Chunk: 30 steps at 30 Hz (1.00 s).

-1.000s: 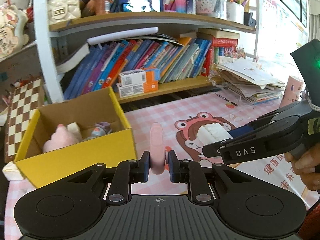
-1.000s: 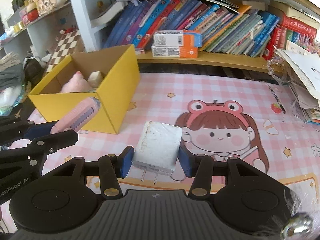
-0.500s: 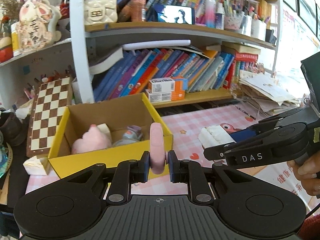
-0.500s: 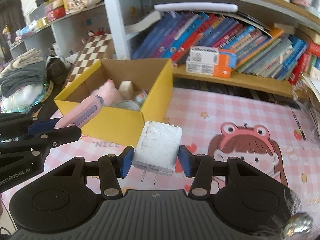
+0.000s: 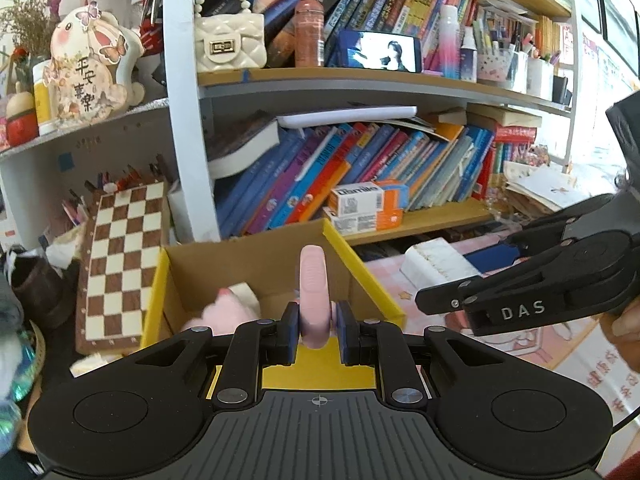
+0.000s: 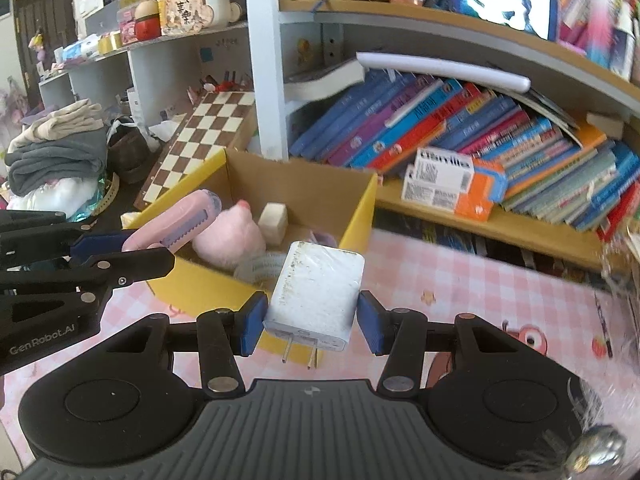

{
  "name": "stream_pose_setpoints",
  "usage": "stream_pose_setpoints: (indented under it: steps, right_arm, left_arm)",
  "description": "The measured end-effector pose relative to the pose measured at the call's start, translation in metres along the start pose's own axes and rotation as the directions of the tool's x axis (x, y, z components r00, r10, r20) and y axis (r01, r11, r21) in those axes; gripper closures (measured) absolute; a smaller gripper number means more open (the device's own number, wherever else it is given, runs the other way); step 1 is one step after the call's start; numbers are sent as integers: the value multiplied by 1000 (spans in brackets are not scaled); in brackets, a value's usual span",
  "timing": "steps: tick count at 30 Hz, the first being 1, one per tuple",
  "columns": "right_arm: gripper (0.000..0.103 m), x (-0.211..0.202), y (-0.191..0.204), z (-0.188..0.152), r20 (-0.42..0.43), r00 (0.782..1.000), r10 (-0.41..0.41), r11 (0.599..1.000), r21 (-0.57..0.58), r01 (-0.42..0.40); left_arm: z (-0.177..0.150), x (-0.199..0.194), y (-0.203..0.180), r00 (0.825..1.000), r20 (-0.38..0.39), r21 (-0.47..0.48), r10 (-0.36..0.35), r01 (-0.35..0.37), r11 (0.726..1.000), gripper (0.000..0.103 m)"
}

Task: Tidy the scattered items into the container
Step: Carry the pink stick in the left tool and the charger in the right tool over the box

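My left gripper (image 5: 316,330) is shut on a pink utility knife (image 5: 314,292), held over the near wall of the yellow cardboard box (image 5: 360,272). In the right wrist view the knife (image 6: 176,226) pokes out over the box's left rim (image 6: 360,216). My right gripper (image 6: 312,322) is shut on a white plug adapter (image 6: 318,292), prongs down, just in front of the box's right corner. It shows in the left wrist view (image 5: 436,266) to the right of the box. Inside the box lie a pink plush (image 6: 228,236), a white cube (image 6: 273,222) and a small item.
The box stands on a pink checked mat (image 6: 480,300) in front of a bookshelf (image 5: 320,184). A chessboard (image 5: 120,256) leans left of the box. Folded clothes (image 6: 56,152) lie at far left. Orange and white cartons (image 6: 452,184) sit on the low shelf.
Both grippers have moved forward and left to the box with their items still held. The knife now hangs over the box, and the adapter is close to its right corner.
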State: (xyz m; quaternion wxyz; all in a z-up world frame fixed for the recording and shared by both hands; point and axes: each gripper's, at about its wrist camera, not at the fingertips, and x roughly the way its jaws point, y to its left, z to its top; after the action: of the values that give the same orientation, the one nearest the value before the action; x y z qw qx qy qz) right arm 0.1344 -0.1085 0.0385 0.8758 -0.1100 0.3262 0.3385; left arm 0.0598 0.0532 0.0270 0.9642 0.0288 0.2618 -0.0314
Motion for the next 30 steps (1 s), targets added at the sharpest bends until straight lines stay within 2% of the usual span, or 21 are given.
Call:
stream_pose_setpoints:
  steps: [7,13,19,24,30]
  right_arm:
    - [56,24,10,24,-4,1000,14,997,-71,-14]
    - [56,47,16,44,-10,1000,11,992,-123,-12]
    - [56,73,16,61,-44,999,24,989,-142,-30]
    - [56,97,17,71,-80,996,31,986,-160,-44]
    - [56,131,21,80,-134,990,33,978,-198,-59]
  left_arm:
    - [8,24,24,999,-24,68,27,-25,997,85]
    - [13,53,47,996,-75,158,41,-28,987,85]
    - [18,77,67,989,-147,225,12,22,974,85]
    - [17,93,76,976,-215,265,-32,90,960,85]
    - [12,110,84,941,-331,331,-73,188,925,85]
